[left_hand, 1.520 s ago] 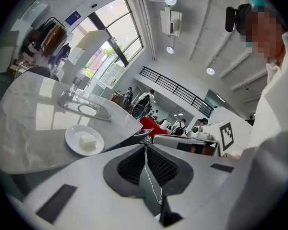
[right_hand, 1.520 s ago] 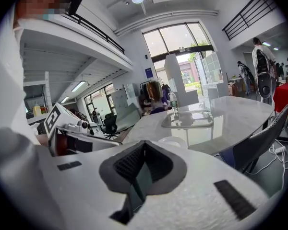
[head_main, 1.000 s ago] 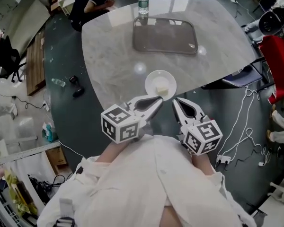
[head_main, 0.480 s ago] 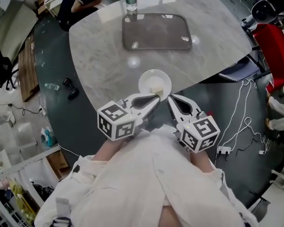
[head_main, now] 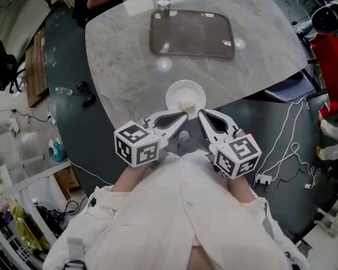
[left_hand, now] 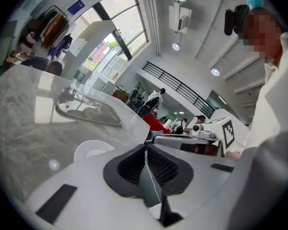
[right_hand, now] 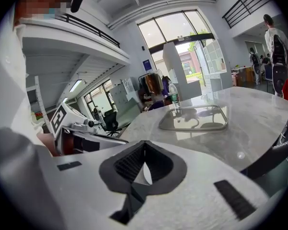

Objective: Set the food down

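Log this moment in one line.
left hand-held gripper: shut, empty | right hand-held gripper: shut, empty | food: on plate, table

pale food block (head_main: pixel 187 106) on white plate (head_main: pixel 177 92), near table edge

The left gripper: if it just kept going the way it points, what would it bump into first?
Most likely the white plate lying just ahead of the left gripper; depth is unclear, so it might pass over the rim.
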Available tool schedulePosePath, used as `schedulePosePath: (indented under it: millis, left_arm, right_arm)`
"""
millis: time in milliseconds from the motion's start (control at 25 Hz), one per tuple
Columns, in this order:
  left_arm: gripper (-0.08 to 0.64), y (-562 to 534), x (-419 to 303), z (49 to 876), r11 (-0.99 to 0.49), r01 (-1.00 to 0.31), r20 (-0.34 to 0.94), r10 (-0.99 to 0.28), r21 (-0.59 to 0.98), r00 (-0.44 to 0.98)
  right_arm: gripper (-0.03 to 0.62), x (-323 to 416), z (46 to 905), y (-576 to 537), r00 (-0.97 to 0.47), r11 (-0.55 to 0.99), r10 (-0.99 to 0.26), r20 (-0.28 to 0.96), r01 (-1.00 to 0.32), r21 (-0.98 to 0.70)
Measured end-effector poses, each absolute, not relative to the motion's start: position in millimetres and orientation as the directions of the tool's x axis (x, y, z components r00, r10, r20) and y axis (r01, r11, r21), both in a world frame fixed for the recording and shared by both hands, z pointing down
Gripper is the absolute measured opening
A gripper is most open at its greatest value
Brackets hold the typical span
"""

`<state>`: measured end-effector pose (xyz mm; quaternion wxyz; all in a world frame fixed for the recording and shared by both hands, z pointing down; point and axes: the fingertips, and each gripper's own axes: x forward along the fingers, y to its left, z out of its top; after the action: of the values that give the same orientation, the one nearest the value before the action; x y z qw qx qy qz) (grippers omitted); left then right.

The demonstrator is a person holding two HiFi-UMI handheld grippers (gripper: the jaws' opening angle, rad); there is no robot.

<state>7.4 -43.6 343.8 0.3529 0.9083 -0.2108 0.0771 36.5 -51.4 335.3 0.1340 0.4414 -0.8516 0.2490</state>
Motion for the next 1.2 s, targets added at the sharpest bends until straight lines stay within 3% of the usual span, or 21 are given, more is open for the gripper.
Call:
schedulePosePath:
  millis: [1200]
  left_arm:
    - [0.028,-73.9,-35.0,444.5,-0.399,-0.637,0.498,-0.403,0.659,0.768]
  right_arm:
    - [0.002,54.8,427.4,-67.0,-0.559,0.365,-0.577,0.596,-0.829,-0.425]
